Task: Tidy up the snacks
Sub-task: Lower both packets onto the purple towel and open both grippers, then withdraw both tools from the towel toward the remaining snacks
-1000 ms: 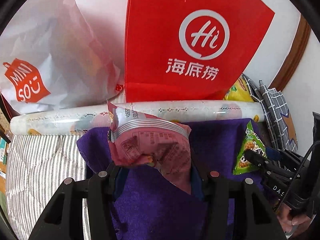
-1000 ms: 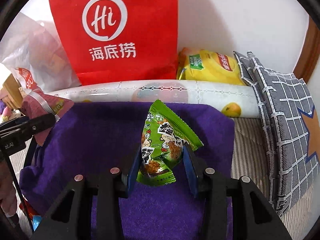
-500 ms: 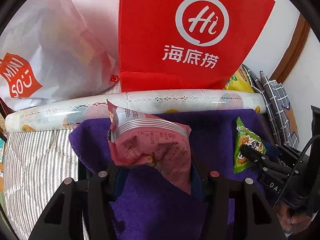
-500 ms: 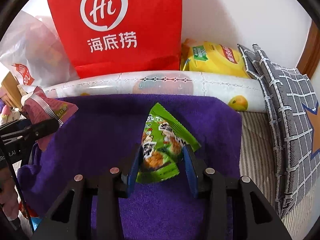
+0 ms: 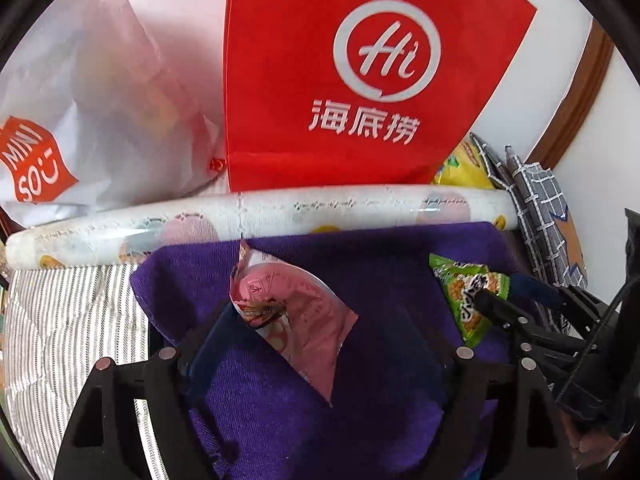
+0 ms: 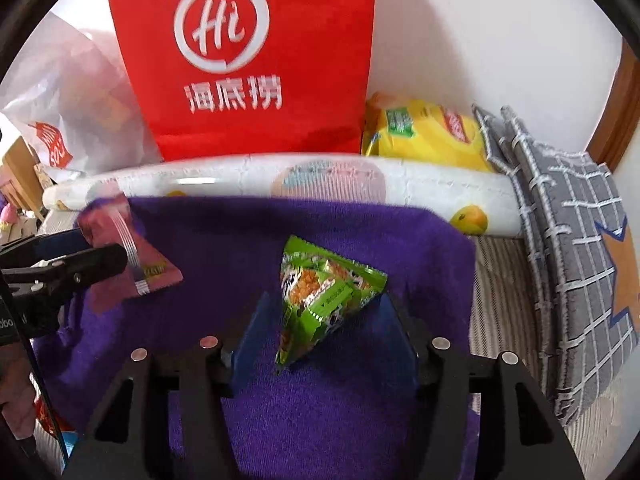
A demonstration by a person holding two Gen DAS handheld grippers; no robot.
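Right now both grippers are letting go over the purple towel point(image 6: 224, 248), each with one snack packet between its fingers. The left gripper point(image 5: 320, 344) is spreading its jaws: the pink snack packet point(image 5: 292, 316) is lying between them with its upper left edge against the left blue pad point(image 5: 216, 340), while the right side is standing well clear of it. The packet's long axis is running on a slant, from its upper left corner near the pad down to a point toward the camera, so it is sitting left of the midline between the fingers. The right gripper point(image 6: 324, 320) is opening too, and the green triangular snack packet point(image 6: 320, 292) is sitting between its blue pads point(image 6: 252, 332), no pad visibly pressing on it; its narrow tip is pointing back toward the camera and its broad end away, toward the rolled patterned mat point(image 6: 280, 180). Each packet is nearer to its own gripper, pink on the left of the towel and green on the right, well apart from each other. Beyond the roll the red Hi bag point(image 6: 248, 60), the white Miniso bag point(image 5: 80, 92) and a yellow chip bag point(image 6: 424, 128) are standing against the wall. I judge that either hand needs only to draw straight back along its fingers, the left taking care not to drag the pink packet with the touching pad.
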